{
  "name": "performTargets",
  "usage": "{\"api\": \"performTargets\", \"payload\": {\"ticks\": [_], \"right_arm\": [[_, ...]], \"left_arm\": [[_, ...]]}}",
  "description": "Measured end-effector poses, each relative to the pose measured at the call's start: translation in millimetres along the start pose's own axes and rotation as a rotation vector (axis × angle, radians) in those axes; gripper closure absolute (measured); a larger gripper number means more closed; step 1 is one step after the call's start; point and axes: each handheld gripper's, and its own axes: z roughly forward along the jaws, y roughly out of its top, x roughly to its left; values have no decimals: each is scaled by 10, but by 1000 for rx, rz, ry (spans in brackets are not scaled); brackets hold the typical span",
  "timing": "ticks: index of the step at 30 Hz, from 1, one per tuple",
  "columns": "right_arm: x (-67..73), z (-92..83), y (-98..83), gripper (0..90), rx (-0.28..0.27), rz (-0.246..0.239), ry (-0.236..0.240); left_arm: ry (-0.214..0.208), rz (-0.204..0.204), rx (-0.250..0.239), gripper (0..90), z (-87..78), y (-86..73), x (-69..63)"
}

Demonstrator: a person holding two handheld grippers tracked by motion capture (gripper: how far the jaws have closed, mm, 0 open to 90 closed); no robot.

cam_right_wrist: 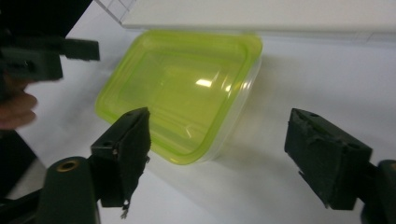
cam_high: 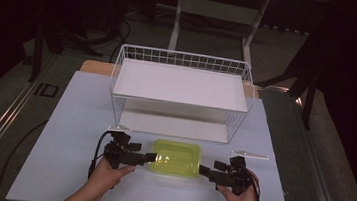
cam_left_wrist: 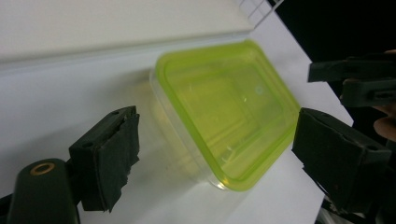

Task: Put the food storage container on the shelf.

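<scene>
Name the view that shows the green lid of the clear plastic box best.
Right gripper view: the green lid is near, whole and unobstructed. Left gripper view shows it close but blurrier; high view shows it small, between both grippers.

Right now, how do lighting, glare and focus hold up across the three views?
High view: dim, dark surroundings, container still legible. Left gripper view: near pads soft, background washed out. Right gripper view: glare patch on the lid, far edge blurred.

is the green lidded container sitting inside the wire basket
No, the container sits on the table in front of the wire basket, between the left claw and the right claw.
</scene>
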Motion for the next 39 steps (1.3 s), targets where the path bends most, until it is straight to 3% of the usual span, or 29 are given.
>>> {"api": "performTargets", "payload": {"ticks": [4,6,10,11,14,17,18,20,23,30,36,39], "right_arm": [[-87,126,21,311,39,115,52],[-124,178,45,356,53,157,59],[-163,263,76,432,75,210,66],[-168,280,81,458,81,219,65],[-162,318,97,538,96,222,59],[-150,337,109,552,105,216,50],[-134,359,122,621,118,212,41],[-120,374,126,677,123,194,30],[-83,383,125,716,143,163,4],[-50,345,102,758,142,177,4],[-10,295,57,786,137,204,11],[30,277,60,793,132,193,14]], "left_arm": [[-2,-79,64,220,75,-13,60],[-27,-128,75,261,111,-16,96],[-50,-157,87,342,155,-34,143],[-51,-162,91,403,164,-35,149],[-72,-184,76,494,182,-34,166],[-73,-186,77,567,187,-31,166],[-34,-158,80,631,198,-19,129],[-9,-158,81,688,193,-16,109],[-5,-143,91,712,187,-23,102],[0,-146,119,750,185,-32,43],[0,-158,98,778,143,-98,3],[11,-158,79,801,98,-80,-14]]}}
